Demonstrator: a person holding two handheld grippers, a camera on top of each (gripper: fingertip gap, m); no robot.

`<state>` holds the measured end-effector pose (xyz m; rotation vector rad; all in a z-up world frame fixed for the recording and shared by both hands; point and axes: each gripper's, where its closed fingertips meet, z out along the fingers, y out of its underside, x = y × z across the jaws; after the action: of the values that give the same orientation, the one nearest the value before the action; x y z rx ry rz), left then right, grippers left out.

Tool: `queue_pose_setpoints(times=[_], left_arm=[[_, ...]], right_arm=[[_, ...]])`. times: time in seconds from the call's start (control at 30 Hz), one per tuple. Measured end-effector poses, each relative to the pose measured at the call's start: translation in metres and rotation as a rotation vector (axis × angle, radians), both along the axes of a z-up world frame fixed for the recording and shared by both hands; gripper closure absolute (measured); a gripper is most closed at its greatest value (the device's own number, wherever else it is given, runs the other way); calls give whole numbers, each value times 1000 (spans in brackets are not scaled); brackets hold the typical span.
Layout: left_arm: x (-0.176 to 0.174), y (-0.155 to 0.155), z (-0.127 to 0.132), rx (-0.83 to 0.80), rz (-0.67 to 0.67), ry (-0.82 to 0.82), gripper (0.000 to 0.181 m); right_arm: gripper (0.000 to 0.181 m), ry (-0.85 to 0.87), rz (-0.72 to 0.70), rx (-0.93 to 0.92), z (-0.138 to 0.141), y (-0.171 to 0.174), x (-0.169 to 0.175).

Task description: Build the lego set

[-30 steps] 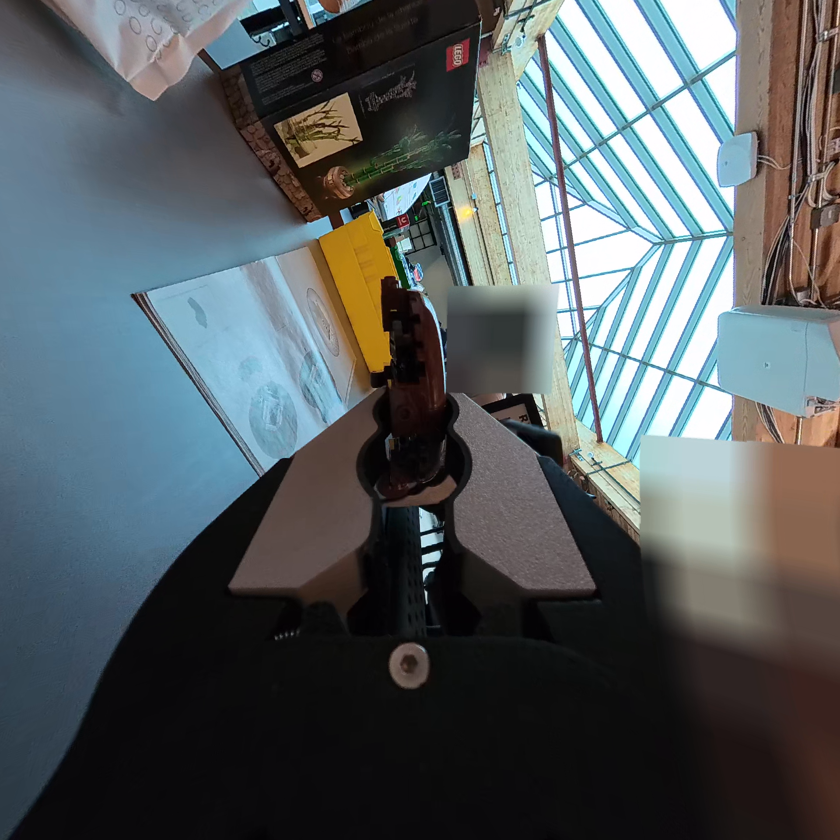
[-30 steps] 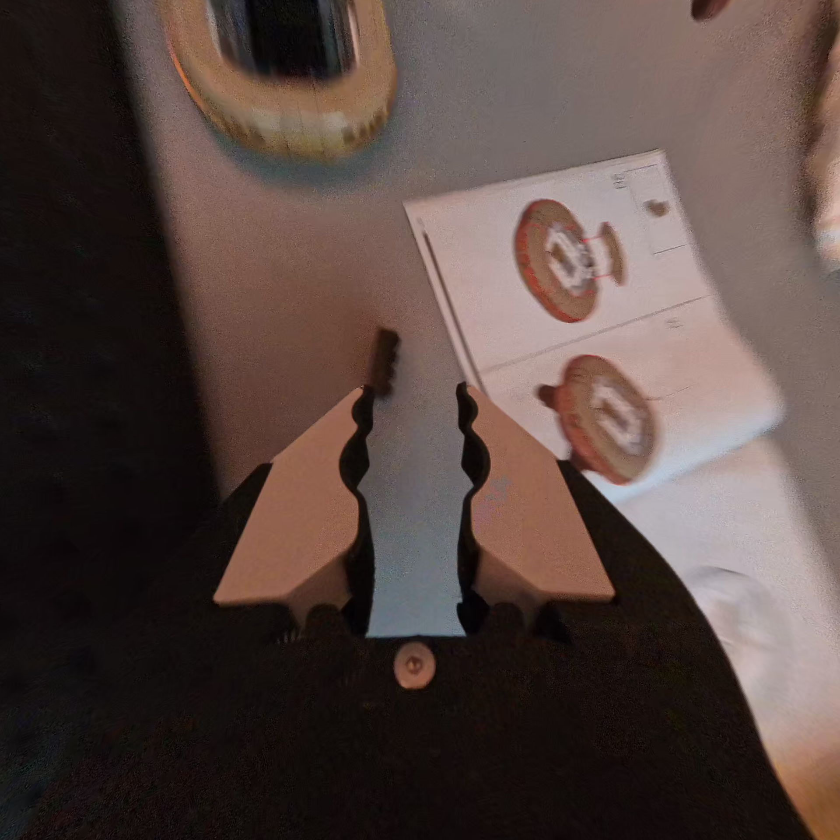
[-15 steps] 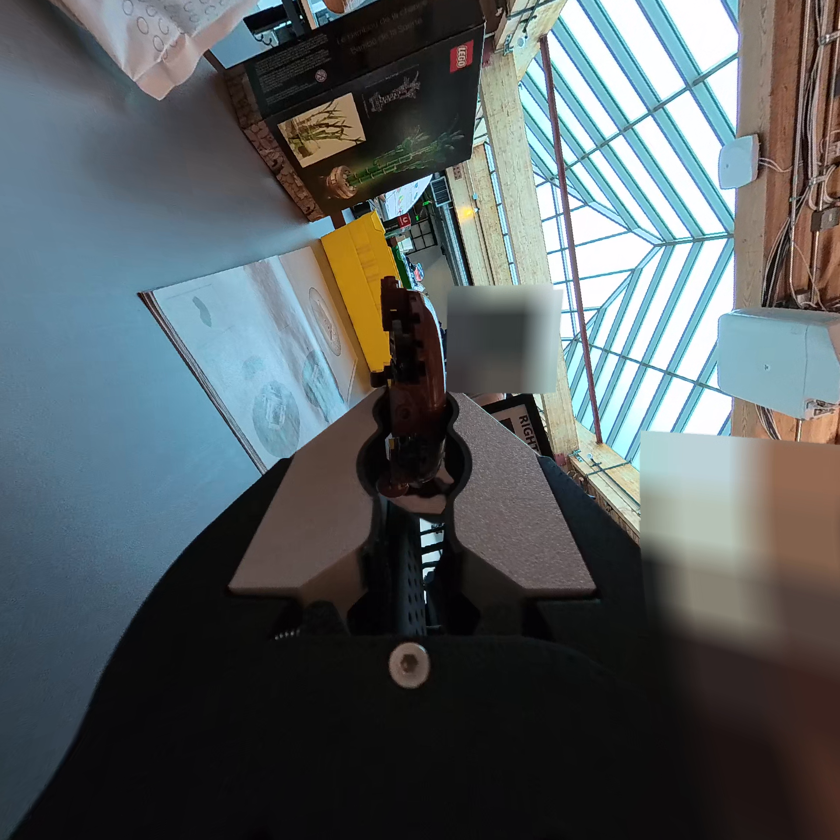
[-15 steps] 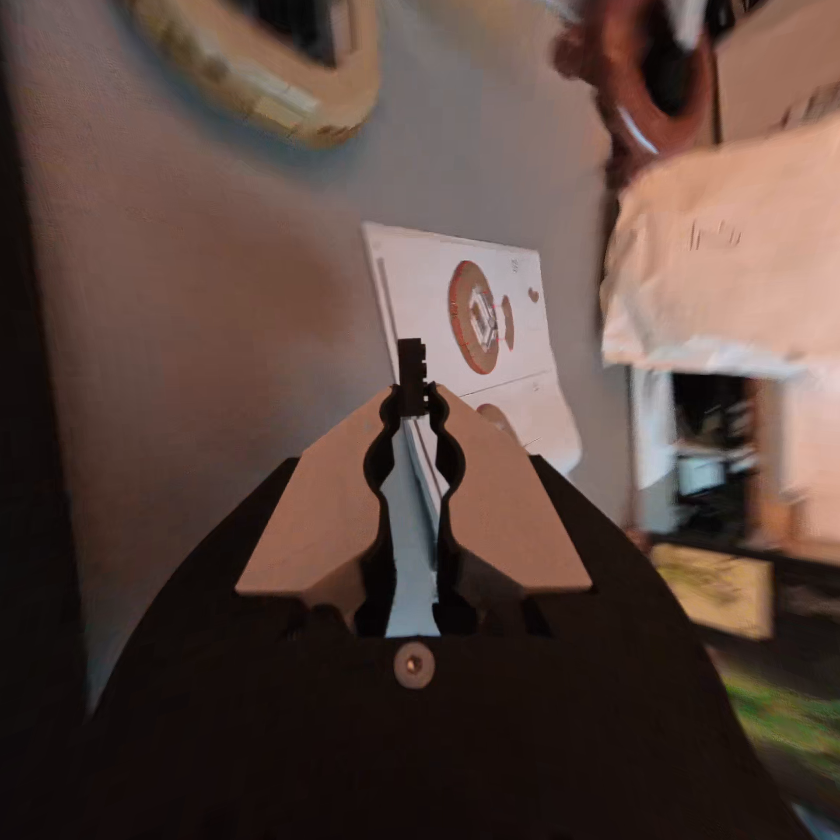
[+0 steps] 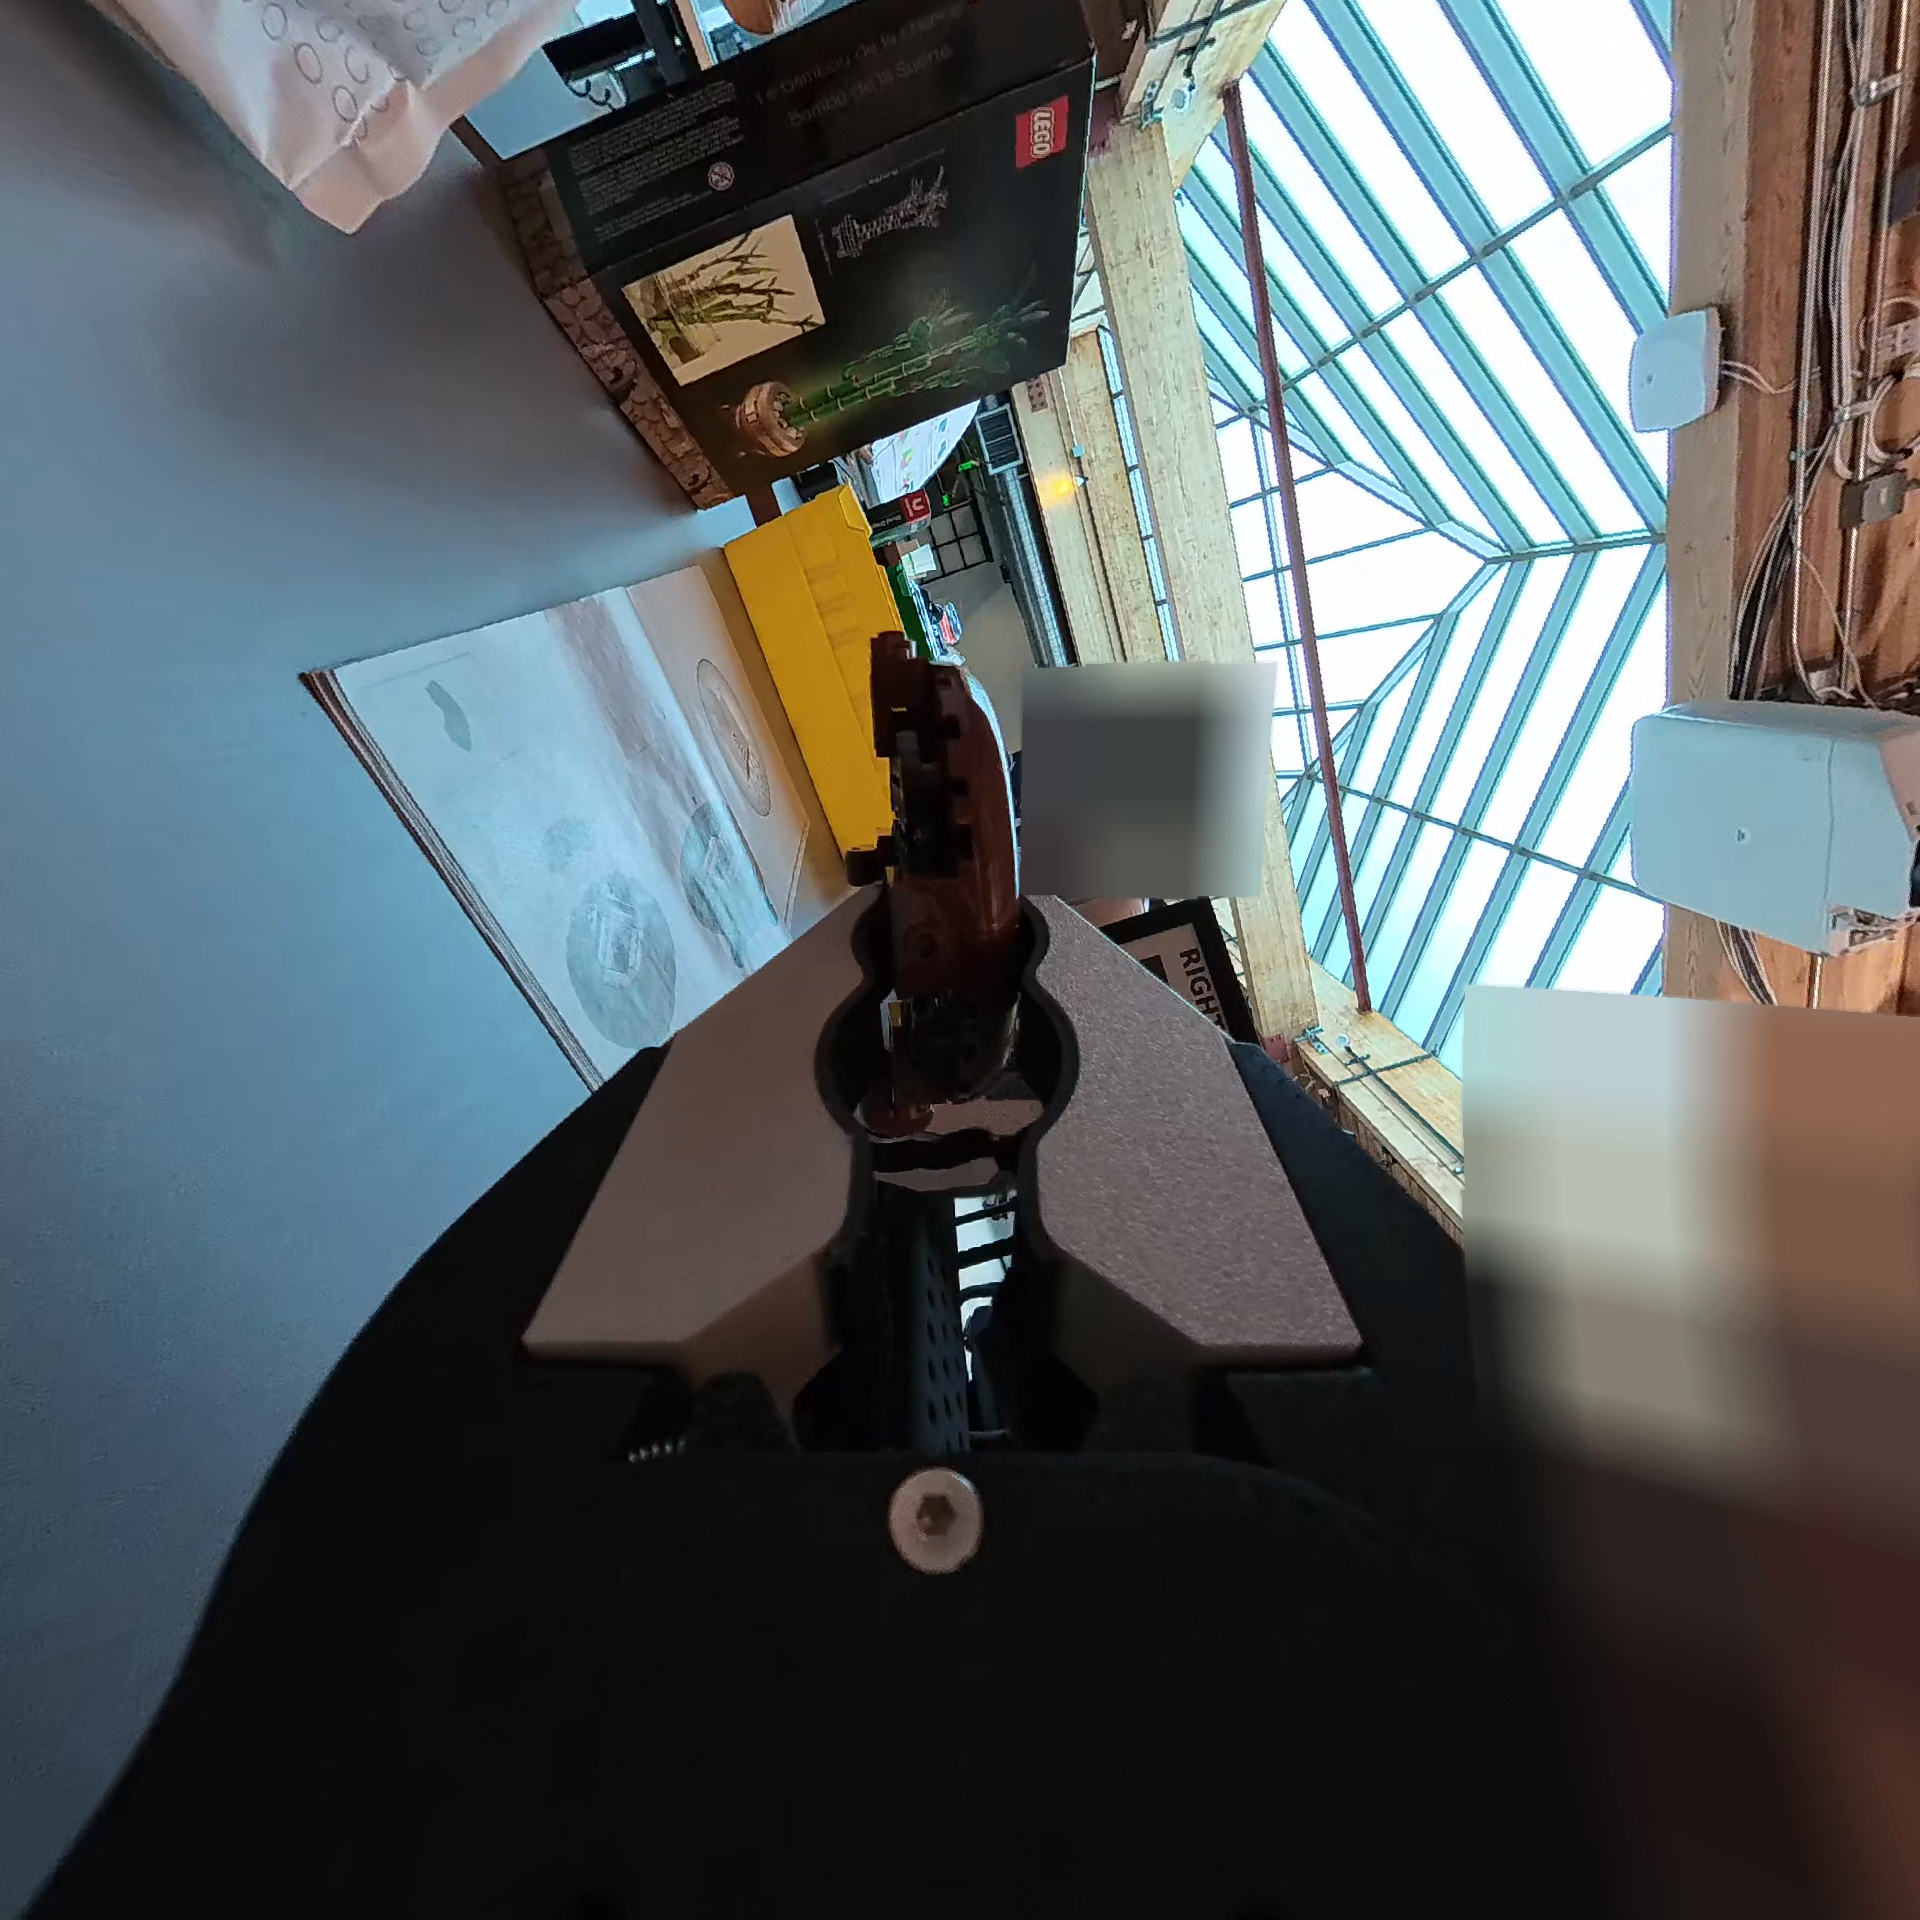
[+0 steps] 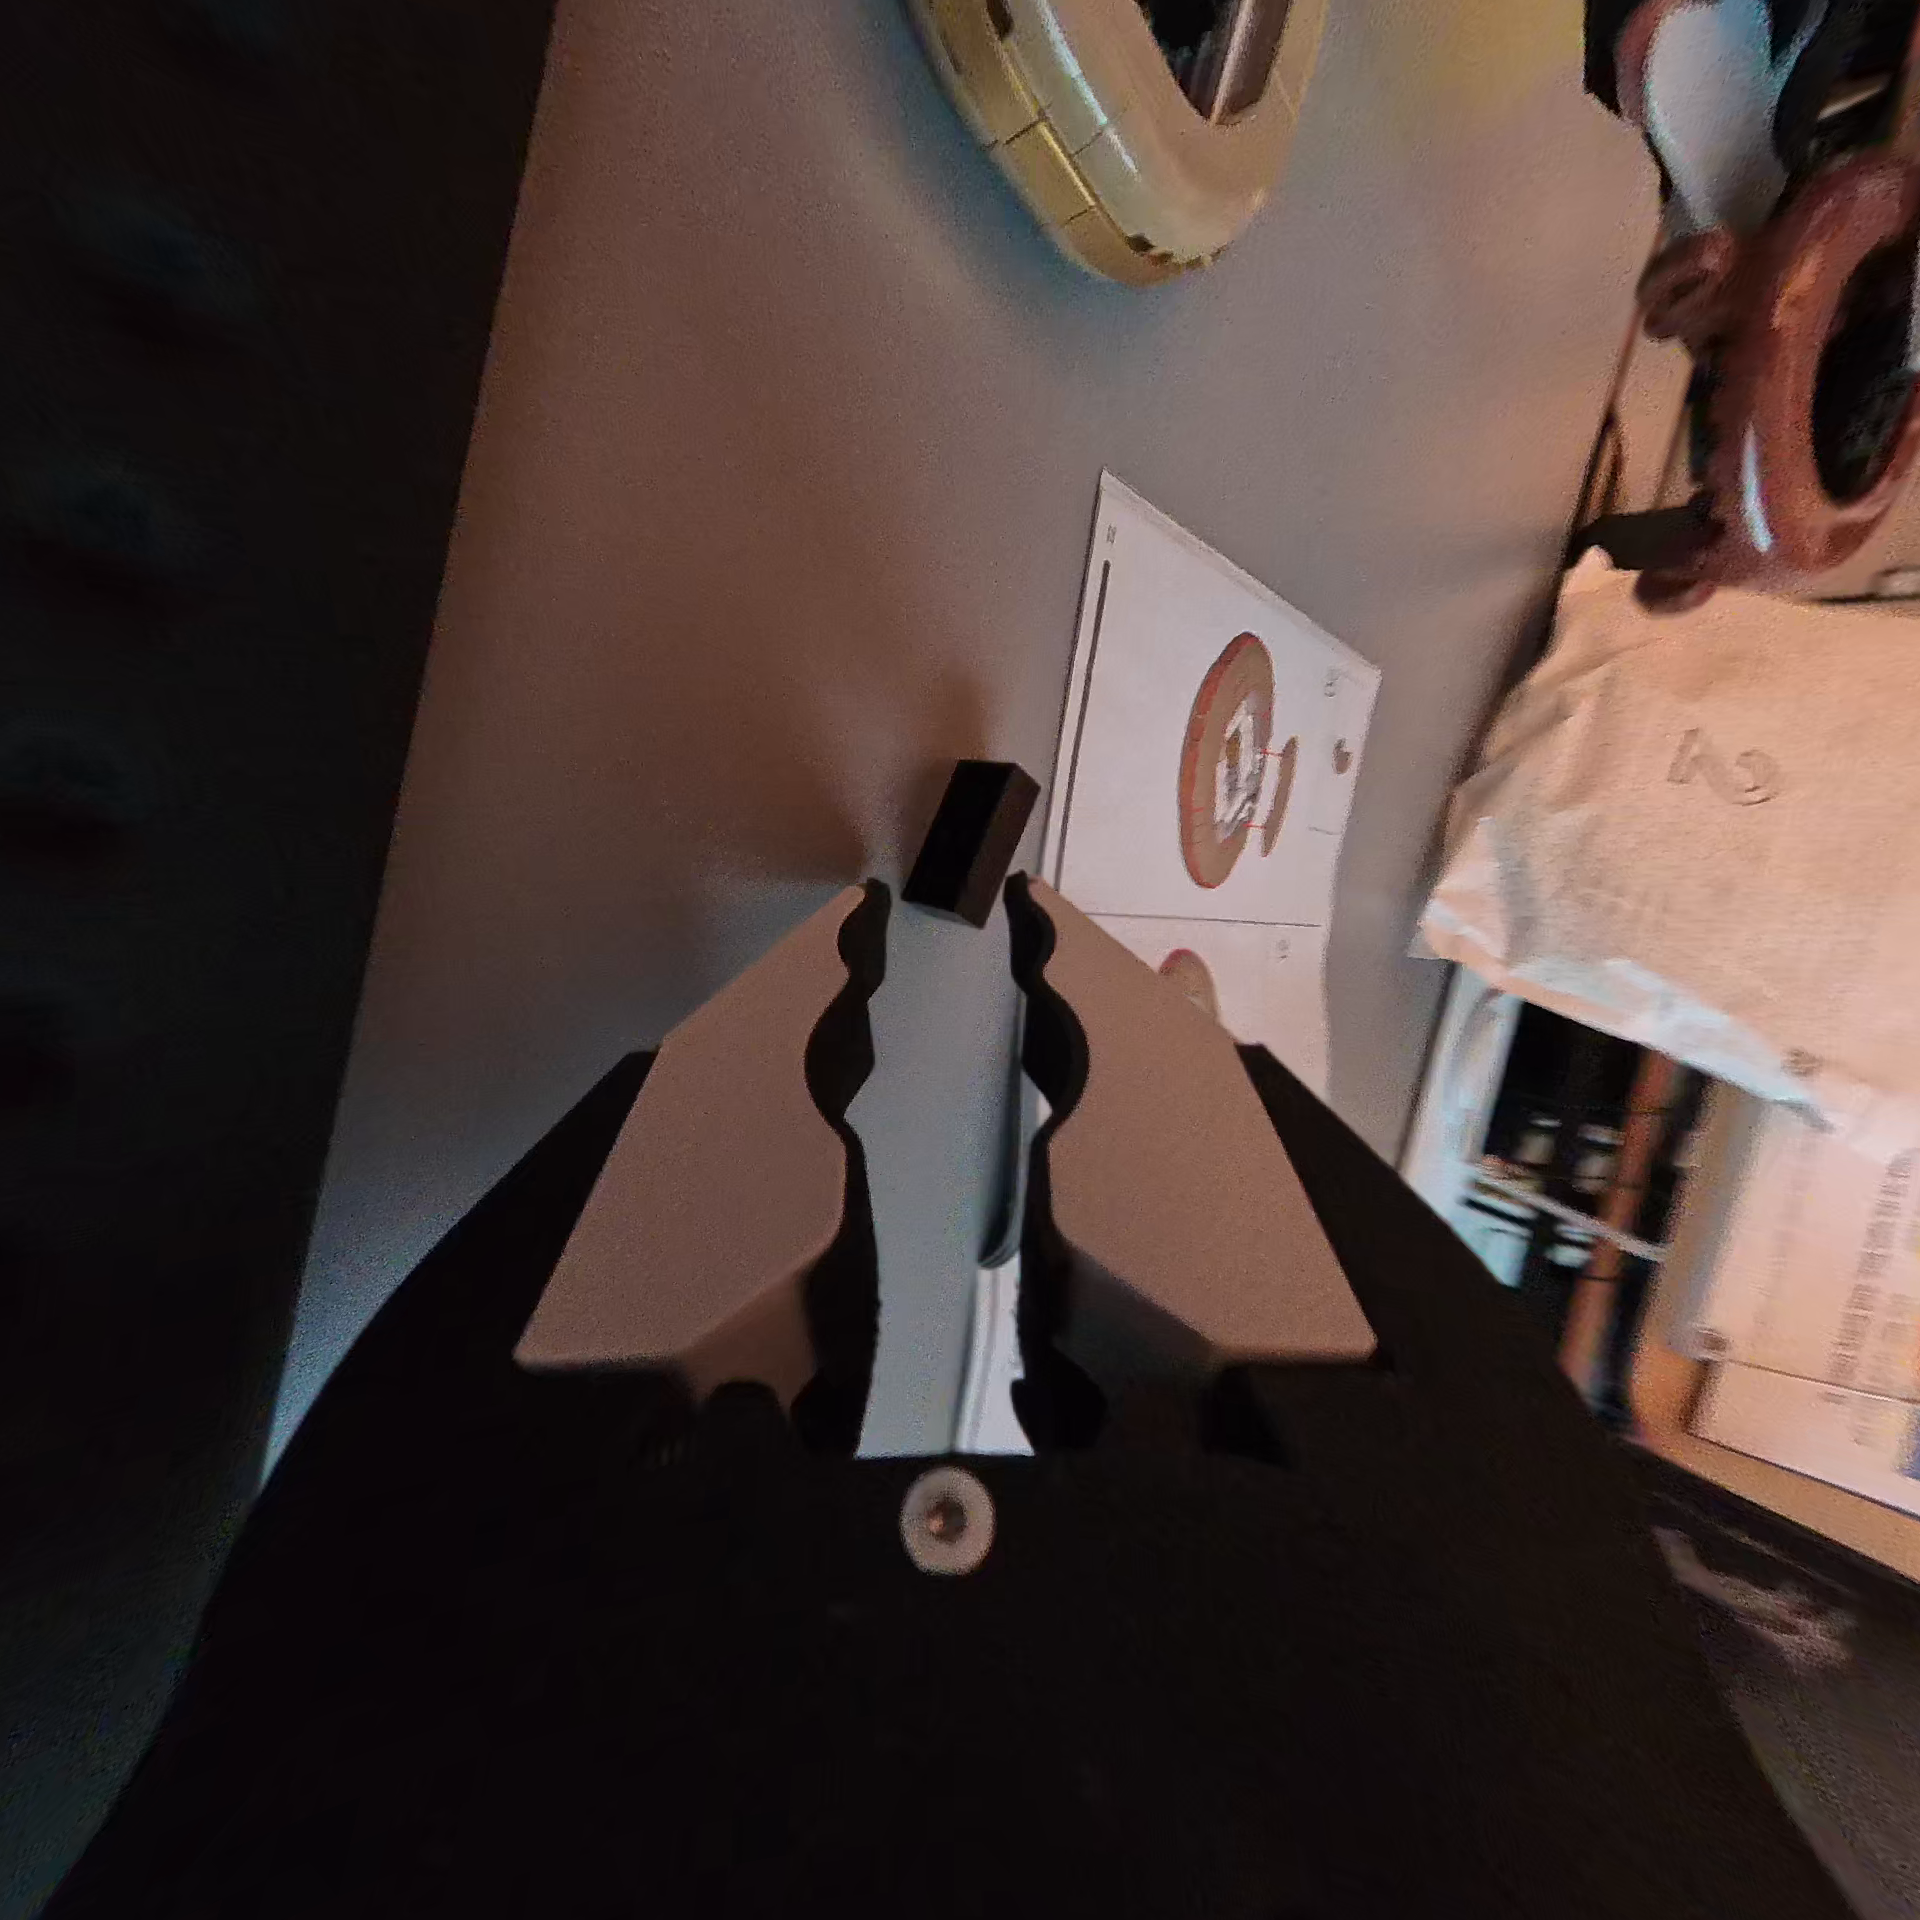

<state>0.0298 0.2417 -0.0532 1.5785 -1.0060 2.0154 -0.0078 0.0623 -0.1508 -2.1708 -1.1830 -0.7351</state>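
So on our left gripper (image 5: 940,935) nothing much has changed since half a second ago: the jaws are still clamped on the brown lego assembly (image 5: 940,821), a curved reddish-brown piece standing up out of the fingertips, held up in the air with the skylight behind it. Beyond it, same as before, the open instruction booklet (image 5: 582,790) lies flat on the grey table (image 5: 208,520), with a yellow bin (image 5: 821,644) past its far edge and the dark set box (image 5: 831,260) standing behind.

The right side is where things moved. Our right gripper (image 6: 943,888) was squeezed narrow around a small black brick (image 6: 968,840) half a second back; now the jaws sit wider, and the brick is angled at the fingertips, its lower right corner close to the right finger (image 6: 1143,1122). Honestly we can't tell if it's actually pinched or just sitting there between the tips.

The view has also swung: the booklet's page with the round brown drawings sits just right of the brick, the tan ring (image 6: 1122,135) is up top, and the white paper bag (image 6: 1683,831) fills the right side.
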Motion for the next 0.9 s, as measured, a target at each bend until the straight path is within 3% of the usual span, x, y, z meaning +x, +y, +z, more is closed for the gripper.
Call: queue_pose_setpoints(times=[0.1, 0.23, 0.3, 0.33, 0.7, 0.9], left_arm=[[0, 0, 0, 3, 1, 0, 163], [0, 1, -1, 2, 5, 4, 164], [1, 2, -2, 1, 6, 7, 164], [1, 2, -3, 0, 6, 9, 164], [1, 0, -4, 7, 2, 14, 163], [1, 0, -4, 8, 7, 11, 164]], right_arm=[[159, 288, -101, 23, 9, 3, -2], [144, 669, -268, -37, 4, 9, -5], [152, 715, -332, -13, 1, 13, 1], [173, 702, -317, 7, 2, 13, 0], [174, 207, -33, 86, 1, 7, -31], [174, 194, 33, 26, 2, -4, -39]])
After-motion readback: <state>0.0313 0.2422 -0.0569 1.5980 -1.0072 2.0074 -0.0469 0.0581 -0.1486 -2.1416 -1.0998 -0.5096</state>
